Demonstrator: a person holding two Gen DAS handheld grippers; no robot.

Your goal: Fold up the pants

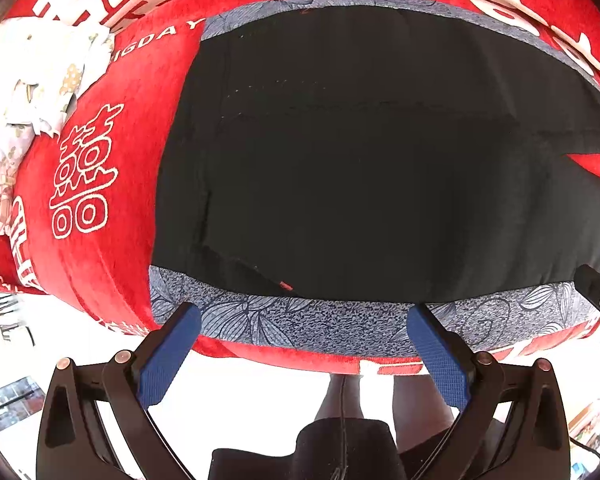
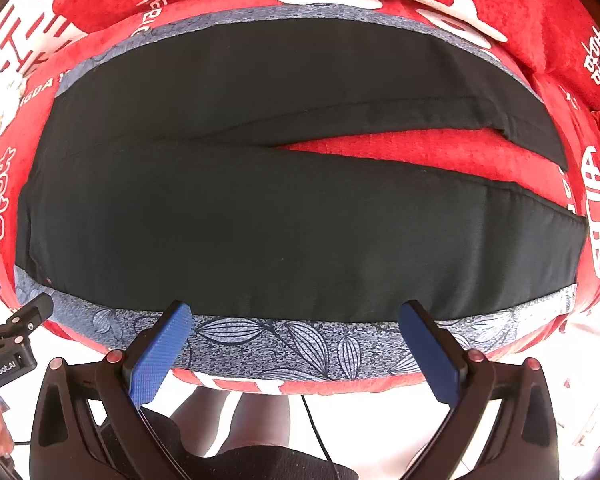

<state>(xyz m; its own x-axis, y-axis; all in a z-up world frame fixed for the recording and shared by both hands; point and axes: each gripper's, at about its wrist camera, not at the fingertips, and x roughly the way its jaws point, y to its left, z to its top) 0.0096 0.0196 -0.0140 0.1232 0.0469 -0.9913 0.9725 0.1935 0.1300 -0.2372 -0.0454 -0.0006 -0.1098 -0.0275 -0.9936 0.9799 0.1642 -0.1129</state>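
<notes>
Black pants [image 2: 260,208] lie spread flat on a red blanket, waist to the left, two legs running right with a red gap between them. In the left wrist view the waist part of the pants [image 1: 360,160] fills the middle. My left gripper [image 1: 304,312] is open and empty, hovering at the near edge, its blue pads [image 1: 168,356] over a grey leaf-patterned cloth. My right gripper [image 2: 296,312] is open and empty, just short of the near leg's edge. The left gripper also shows at the left edge of the right wrist view [image 2: 16,324].
A grey leaf-patterned cloth [image 2: 284,340] lies under the pants on the red blanket [image 1: 100,160] with white characters. A heap of light floral fabric [image 1: 32,92] sits at the far left. White floor and the person's legs [image 2: 252,420] are below the bed's edge.
</notes>
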